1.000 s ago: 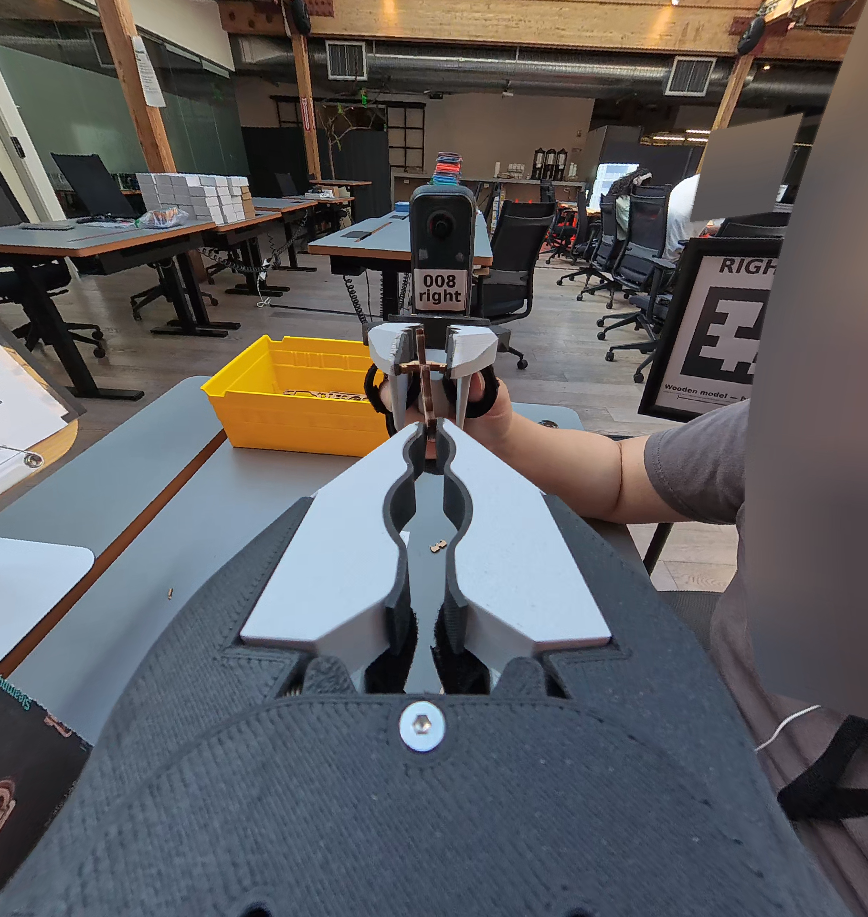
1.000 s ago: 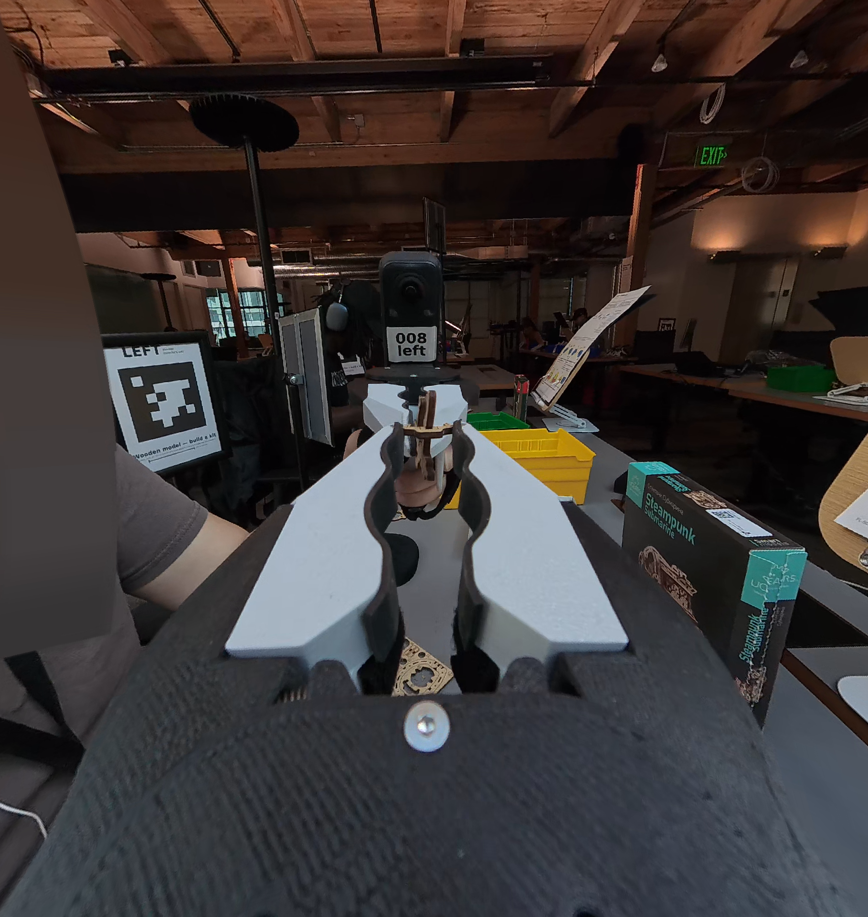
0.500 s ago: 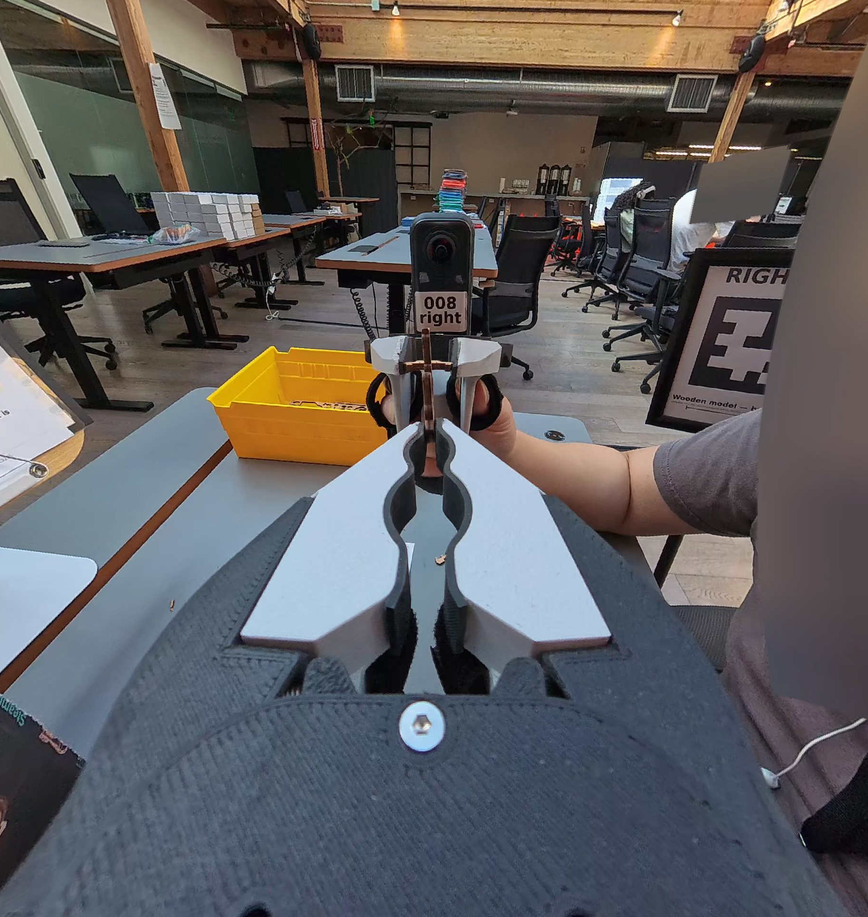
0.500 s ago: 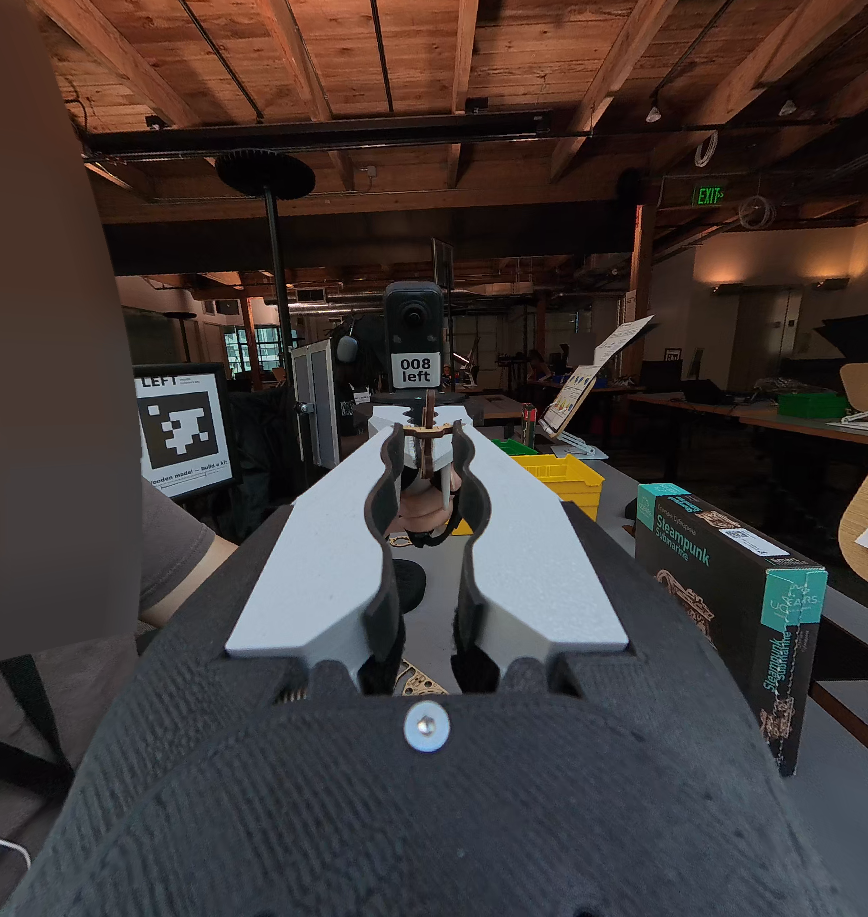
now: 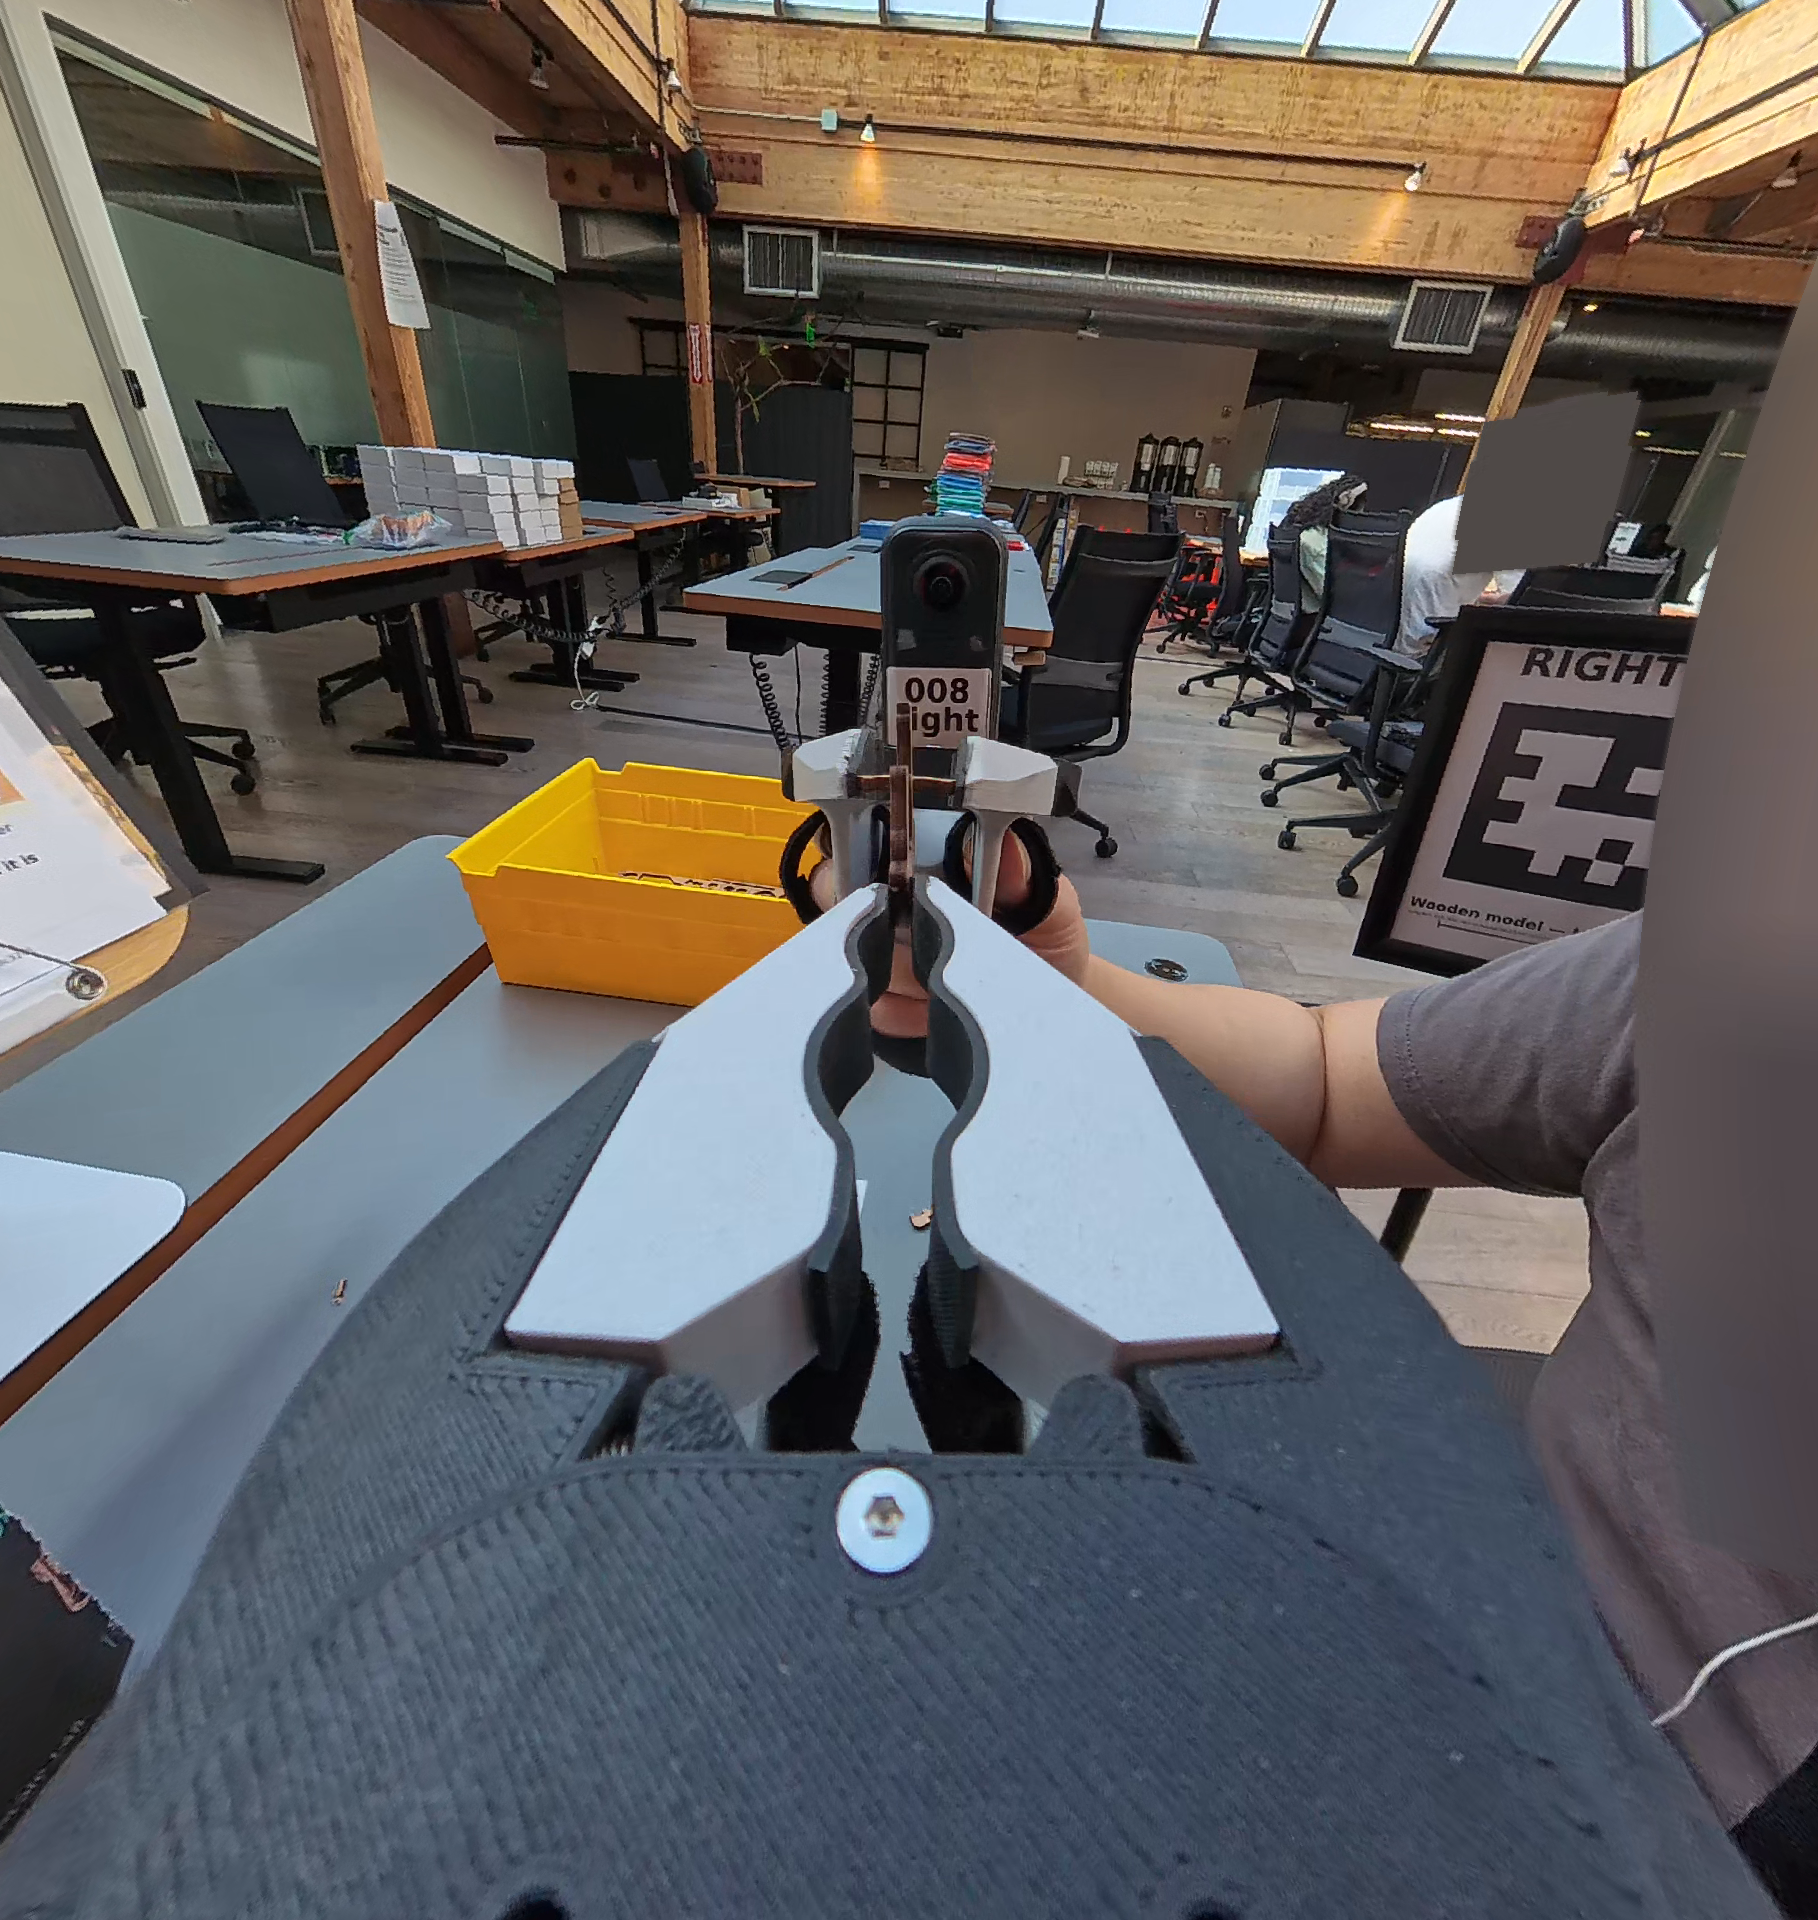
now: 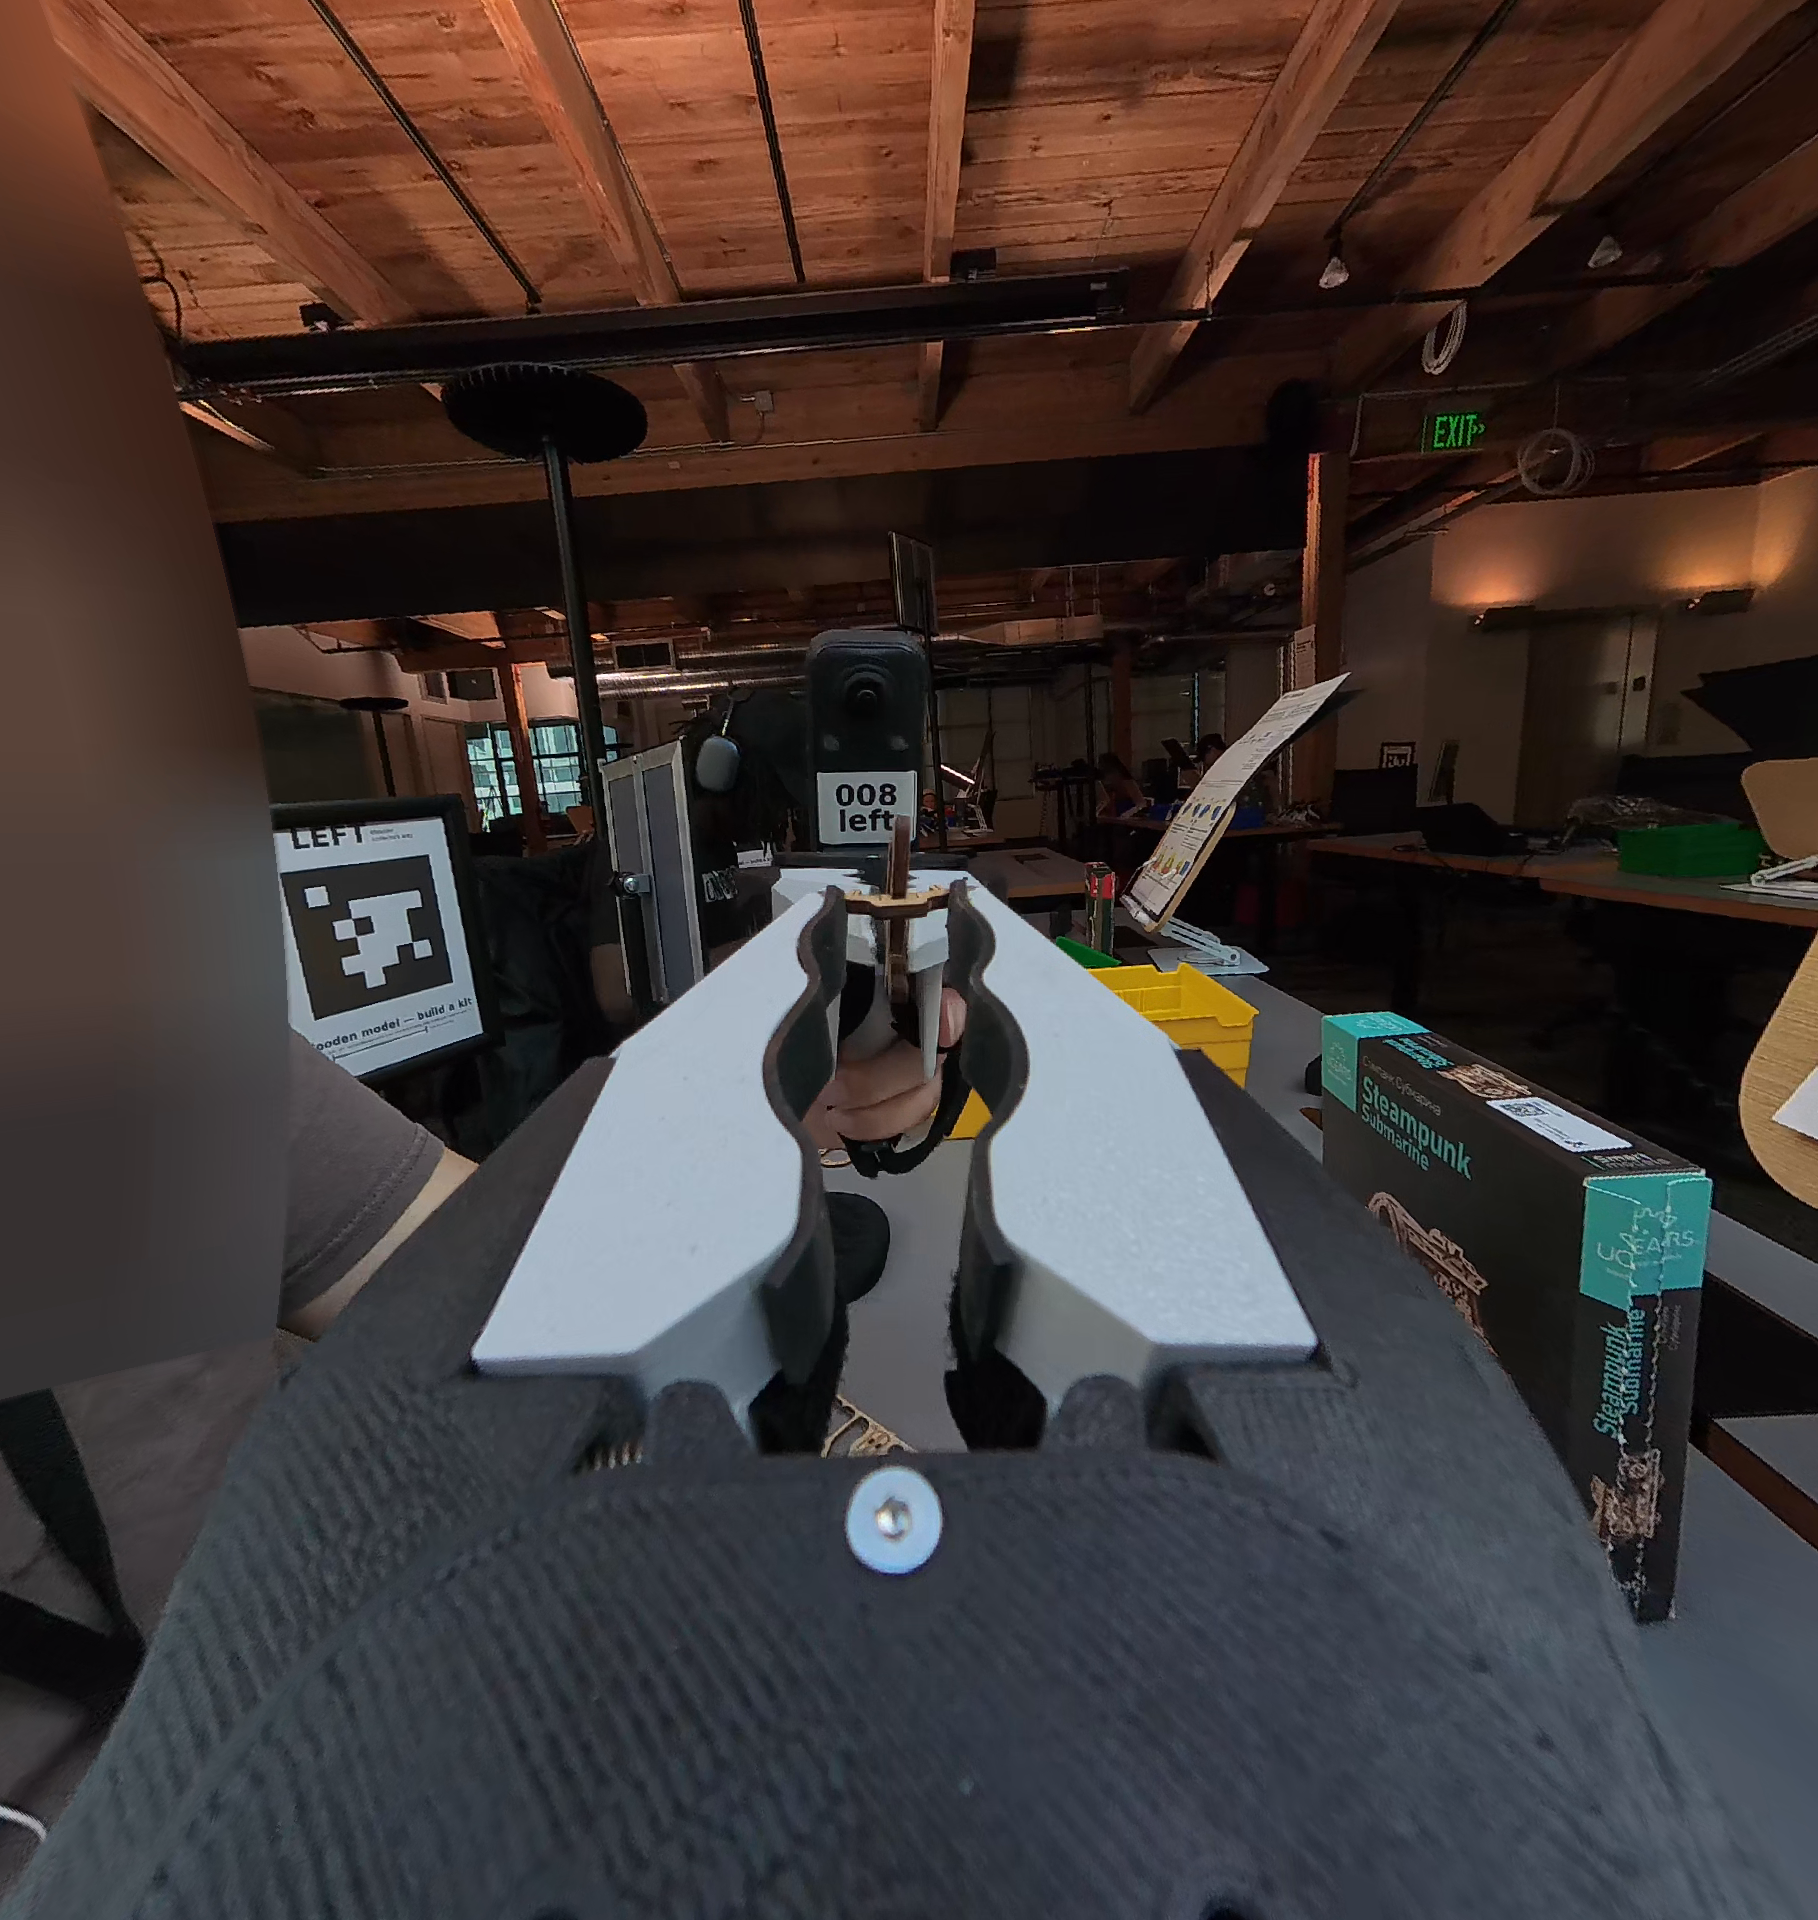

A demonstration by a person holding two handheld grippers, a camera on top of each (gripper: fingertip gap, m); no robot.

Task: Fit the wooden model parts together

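A flat vertical wooden piece [image 5: 901, 831] and a short wooden crosspiece [image 5: 900, 787] meet in a cross shape in the air between my two grippers, which face each other. My left gripper [image 5: 900, 906] is shut on the lower end of the vertical piece. My right gripper [image 6: 894, 902] is shut on the crosspiece [image 6: 877, 904], one end against each finger. The vertical piece [image 6: 894, 956] passes through the crosspiece's middle. The right gripper [image 5: 907, 779] shows straight ahead in the left wrist view, and the left gripper [image 6: 892, 982] shows behind the parts in the right wrist view.
A yellow bin [image 5: 635, 883] with wooden parts stands on the grey table [image 5: 261, 1039]. A black kit box [image 6: 1507, 1226] lies to the right. A wood scrap [image 5: 920, 1218] and a cut wooden sheet [image 6: 863, 1439] lie below. Framed marker signs [image 5: 1549, 790] and a clipboard stand [image 6: 1196, 852] stand around. Left and right tips are no more than a few centimetres apart.
Both grippers have lifted and tilted upward together, still holding the crossed wooden parts between them. The table and bin sit lower in both views.
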